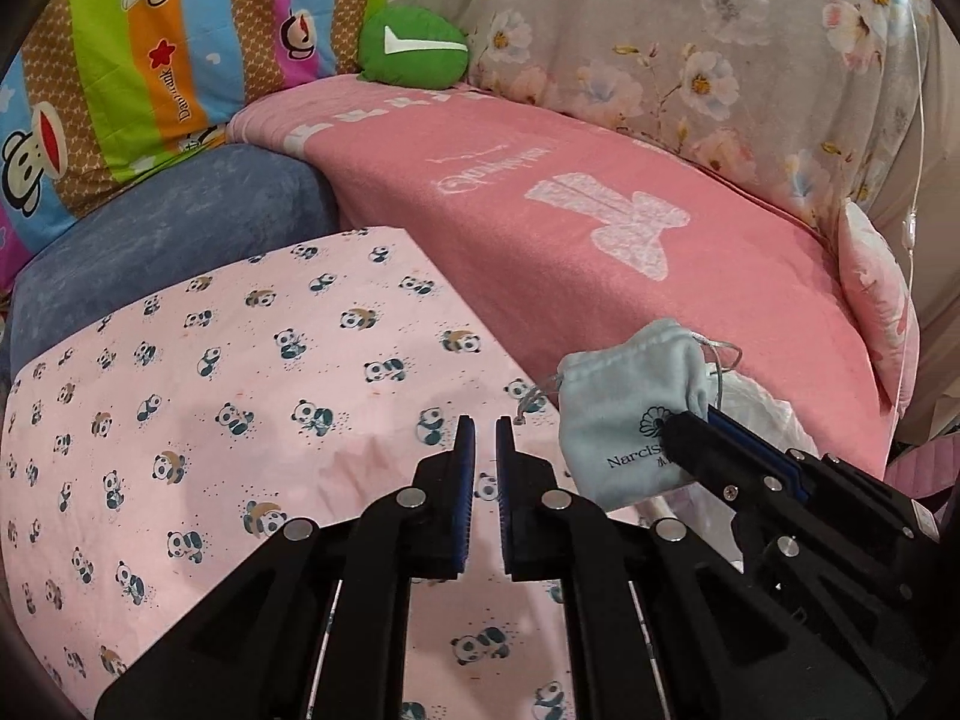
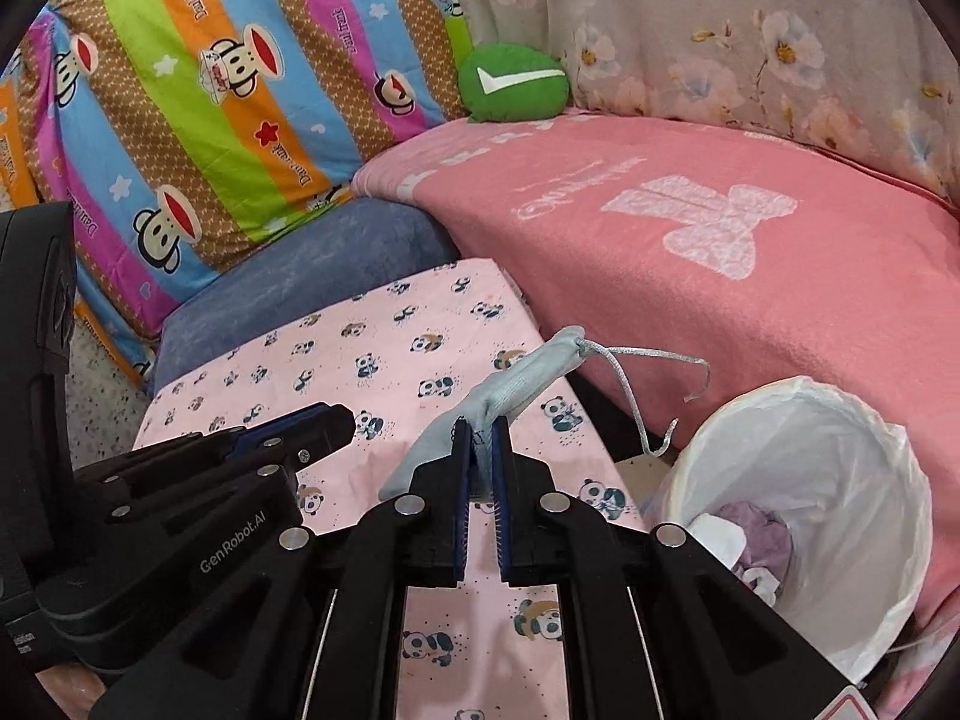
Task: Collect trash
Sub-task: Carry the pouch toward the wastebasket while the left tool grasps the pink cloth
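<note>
1. Pinching a pale blue drawstring pouch [image 2: 516, 384], the right hand-held gripper [image 2: 480, 429] has its jaws closed narrowly on the cloth, and the pouch is lifted clear of the panda-print sheet [image 2: 336, 354].
2. Silver drawstring cord [image 2: 648, 372] trails loose from the pouch's gathered neck toward the bin.
3. From the left wrist view the same pouch [image 1: 624, 414] shows printed lettering, with the right hand-held gripper [image 1: 696, 420] clamped on its lower corner.
4. The left hand-held gripper [image 1: 485, 426] has its jaws drawn nearly together with nothing between them; it hangs over the panda-print sheet [image 1: 240, 372].
5. A waste bin lined with a white plastic bag [image 2: 840, 480] stands to the right, beside the pink blanket [image 2: 750, 312]; crumpled white and lilac scraps [image 2: 756, 540] lie inside it.
6. Behind are a blue cushion [image 2: 312, 276], a striped cartoon-monkey pillow [image 2: 198, 120], a small green cushion with a white tick [image 2: 513, 84], and a floral cover [image 2: 750, 42].
</note>
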A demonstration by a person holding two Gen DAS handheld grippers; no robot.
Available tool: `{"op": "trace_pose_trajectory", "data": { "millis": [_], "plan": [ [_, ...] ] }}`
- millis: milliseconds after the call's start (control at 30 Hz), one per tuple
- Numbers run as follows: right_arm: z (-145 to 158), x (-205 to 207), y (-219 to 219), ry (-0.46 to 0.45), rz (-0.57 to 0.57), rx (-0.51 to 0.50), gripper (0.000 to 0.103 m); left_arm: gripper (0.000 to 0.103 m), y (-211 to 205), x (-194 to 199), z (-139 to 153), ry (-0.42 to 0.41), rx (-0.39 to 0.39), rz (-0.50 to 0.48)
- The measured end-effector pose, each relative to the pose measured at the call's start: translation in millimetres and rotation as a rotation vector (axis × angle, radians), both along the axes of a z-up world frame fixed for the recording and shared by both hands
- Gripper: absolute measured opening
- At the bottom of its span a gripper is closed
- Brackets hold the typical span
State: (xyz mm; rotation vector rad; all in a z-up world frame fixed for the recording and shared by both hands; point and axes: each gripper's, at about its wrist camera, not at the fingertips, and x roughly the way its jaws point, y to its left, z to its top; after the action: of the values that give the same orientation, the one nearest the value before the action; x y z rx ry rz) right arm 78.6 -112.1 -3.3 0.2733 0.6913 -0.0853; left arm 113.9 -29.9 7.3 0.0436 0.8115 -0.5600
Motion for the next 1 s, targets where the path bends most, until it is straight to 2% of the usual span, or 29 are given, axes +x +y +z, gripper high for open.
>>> {"op": "trace_pose_trajectory", "data": {
  "millis": [200,400,833,1000],
  "plan": [
    [28.4,-35.2,-28.3,-0.064,-0.054,-0.016,0.008,0.007,-30.5,-22.0,12.2,-0.030,0.001,-0.060],
    [42.7,-68.8,-60.7,-0.091,-0.122,-0.015,0.008,0.007,-59.4,-44.4,21.6,-0.058,0.002,-0.117],
    [42.0,-116.5,-122.1,-0.105,-0.232,0.009,0.008,0.007,-112.0,-77.7,24.2,-0.079,0.026,-0.216],
    [35.4,-125.7,-132.2,-0.100,-0.241,0.023,0.008,0.009,-105.1,-73.4,12.9,-0.061,0.040,-0.178]
  ]
}}
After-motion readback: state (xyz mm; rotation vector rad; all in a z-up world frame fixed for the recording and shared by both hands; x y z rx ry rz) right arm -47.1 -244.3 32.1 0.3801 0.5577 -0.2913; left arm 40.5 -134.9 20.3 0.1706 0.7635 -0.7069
